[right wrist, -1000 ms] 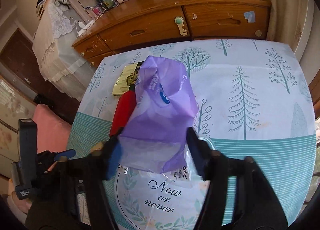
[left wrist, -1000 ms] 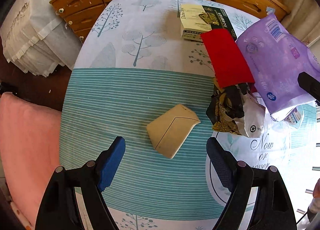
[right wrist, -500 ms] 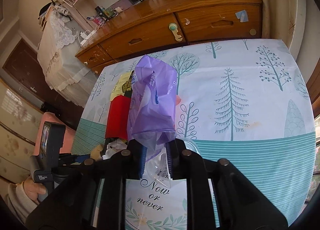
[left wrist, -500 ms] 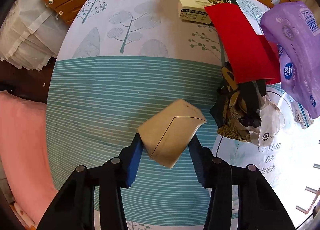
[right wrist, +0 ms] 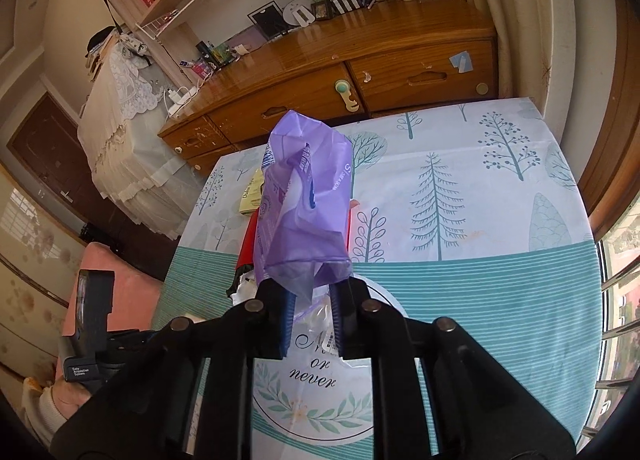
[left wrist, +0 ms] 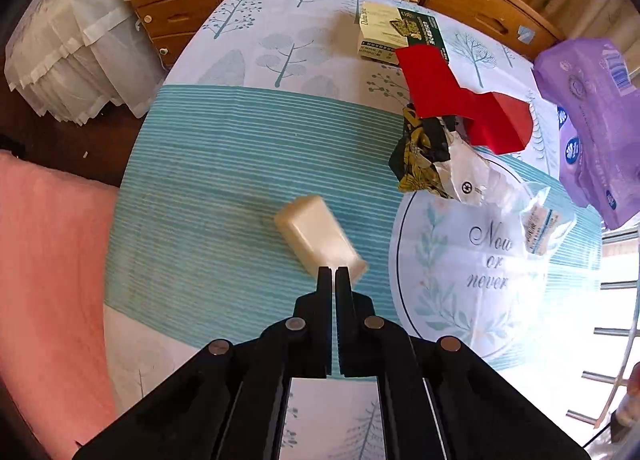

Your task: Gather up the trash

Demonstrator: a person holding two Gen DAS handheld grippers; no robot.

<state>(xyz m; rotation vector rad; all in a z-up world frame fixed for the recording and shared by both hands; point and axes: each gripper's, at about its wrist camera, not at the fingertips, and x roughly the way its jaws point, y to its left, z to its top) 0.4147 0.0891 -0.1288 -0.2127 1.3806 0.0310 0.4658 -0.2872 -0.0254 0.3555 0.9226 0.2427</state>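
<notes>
My left gripper (left wrist: 333,272) is shut on the near edge of a flat beige packet (left wrist: 318,234) and holds it tilted just above the teal-striped tablecloth (left wrist: 224,164). My right gripper (right wrist: 310,292) is shut on the lower end of a purple plastic bag (right wrist: 306,204), lifted above the table; the bag also shows at the right of the left wrist view (left wrist: 596,120). On the table lie a crumpled black-and-gold wrapper (left wrist: 428,152), a red folded card (left wrist: 460,100), a yellow-green box (left wrist: 396,36) and a clear plastic wrapper (left wrist: 536,212).
A wooden dresser (right wrist: 360,72) stands past the table's far edge. A lace-covered stand (left wrist: 68,52) is at the far left and a pink cushion (left wrist: 44,280) at the near left. Window bars (left wrist: 616,332) run along the right.
My left gripper has closed fully on the beige packet and lifted and turned it. My right gripper has raised the purple bag higher above the table.
</notes>
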